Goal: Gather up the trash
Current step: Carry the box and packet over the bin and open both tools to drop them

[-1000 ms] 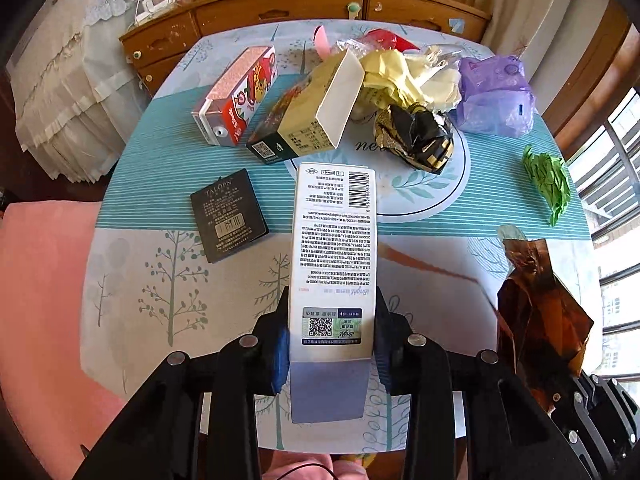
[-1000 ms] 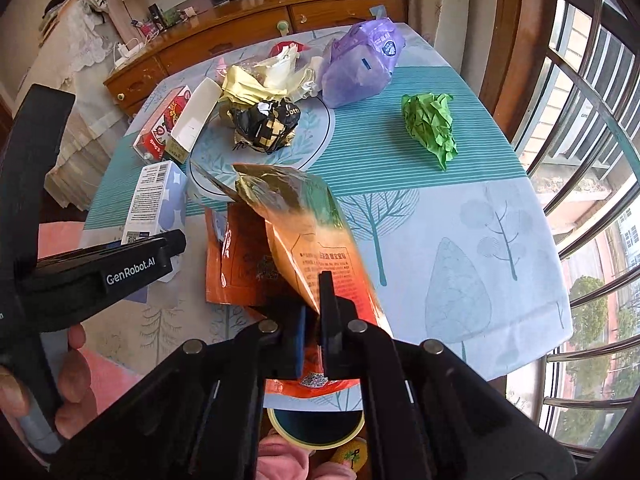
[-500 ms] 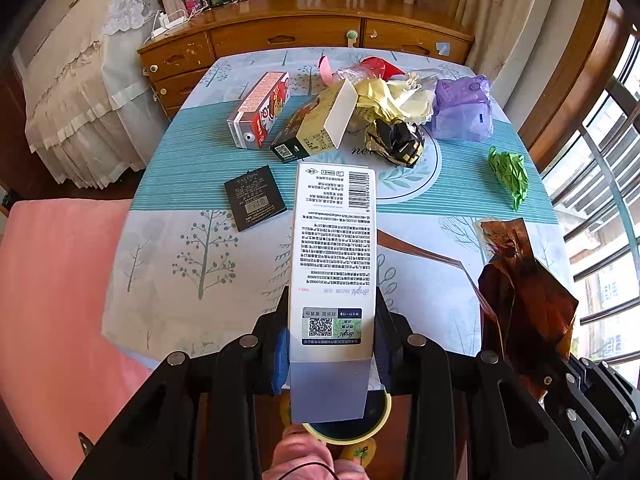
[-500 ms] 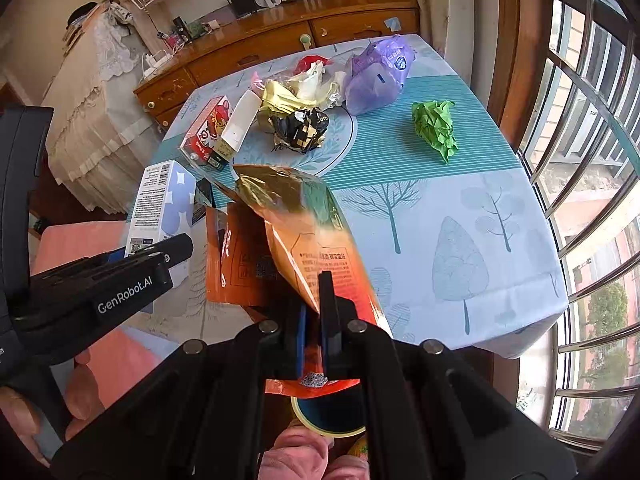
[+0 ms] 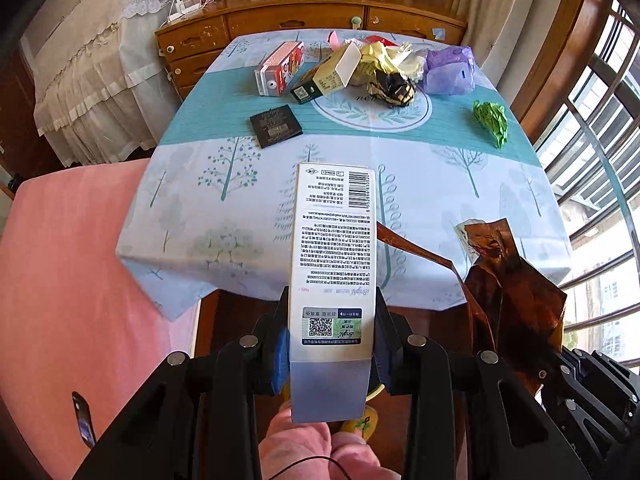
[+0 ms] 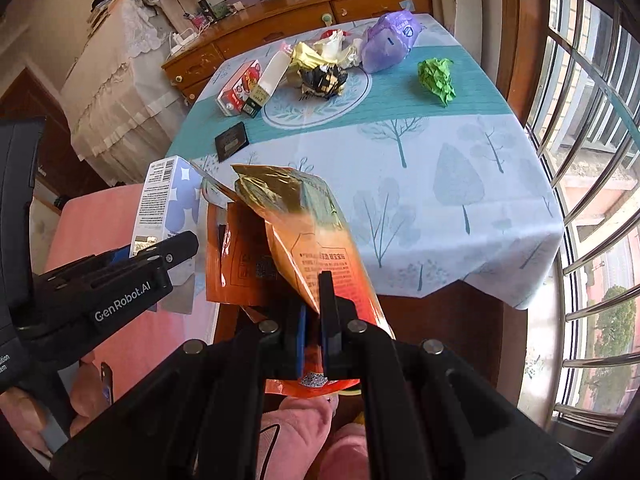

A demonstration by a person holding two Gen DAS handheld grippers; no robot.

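Note:
My left gripper (image 5: 331, 334) is shut on a tall white carton (image 5: 334, 248) with printed text and a barcode, held off the near edge of the table. The same carton (image 6: 168, 200) and the left gripper's finger (image 6: 160, 256) show at the left of the right wrist view. My right gripper (image 6: 314, 312) is shut on a crinkled orange foil wrapper (image 6: 304, 232), which appears brown (image 5: 512, 300) at the right of the left wrist view. On the table (image 5: 440, 184) lie a red carton (image 5: 280, 68), a black card (image 5: 276, 126), a green paper wad (image 5: 492, 120) and a purple bag (image 5: 448, 70).
A heap of crumpled yellow, black and red wrappers (image 5: 388, 68) sits at the table's far middle beside a cream box (image 5: 328, 72). A pink cushioned seat (image 5: 72, 260) is left of the table, a wooden dresser (image 5: 304, 20) behind, a barred window (image 6: 592, 160) right. Pink-clad knees (image 5: 304, 448) show below.
Both grippers have drawn back and up from the table with the carton and the foil wrapper still gripped. The table now looks farther away and its near edge is in view.

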